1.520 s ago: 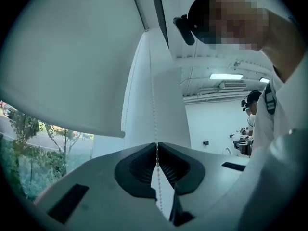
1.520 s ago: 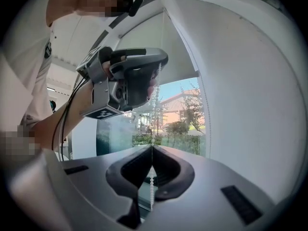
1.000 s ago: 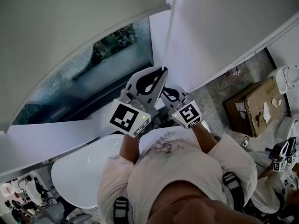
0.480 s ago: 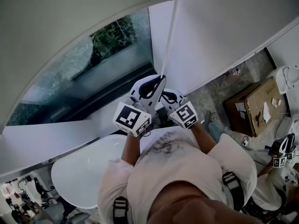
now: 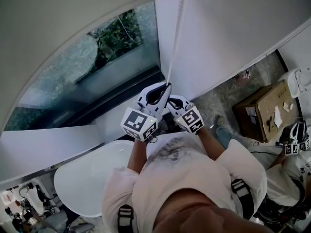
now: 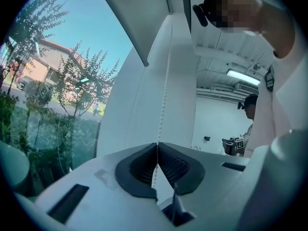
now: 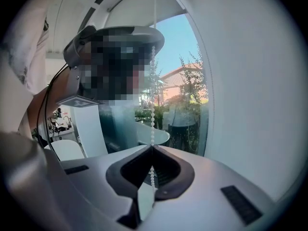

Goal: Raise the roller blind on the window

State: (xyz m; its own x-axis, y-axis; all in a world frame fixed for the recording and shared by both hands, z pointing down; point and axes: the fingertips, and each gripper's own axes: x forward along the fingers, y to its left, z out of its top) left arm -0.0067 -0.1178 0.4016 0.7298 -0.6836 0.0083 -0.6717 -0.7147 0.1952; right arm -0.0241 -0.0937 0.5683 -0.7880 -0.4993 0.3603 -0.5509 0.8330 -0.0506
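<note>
Your roller blind [image 5: 58, 18] hangs as a plain pale sheet across the upper left of the head view. Its lower edge sits well up the window [image 5: 112, 57], so a wide band of glass shows below it with green trees outside. Its white bead chain [image 5: 176, 33] drops in a thin, taut line along the right side of the window frame, straight down to your two tools. Your left gripper [image 5: 166, 85] is the upper one. In its own view its jaws are pressed together at the tips, with the chain [image 6: 164, 95] pinched between the dark ribbed pads [image 6: 180, 165] and running up past the blind [image 6: 139, 13]. Your right gripper [image 5: 169, 97] sits just below and beside it, close against it. Its jaws are likewise closed tip to tip on the chain [image 7: 153, 105], and a short run of beads shows in the hollow behind the tips. A white round-edged table [image 5: 87, 178] lies below your left arm, and a cardboard box [image 5: 262, 110] sits on the floor off to your right.
</note>
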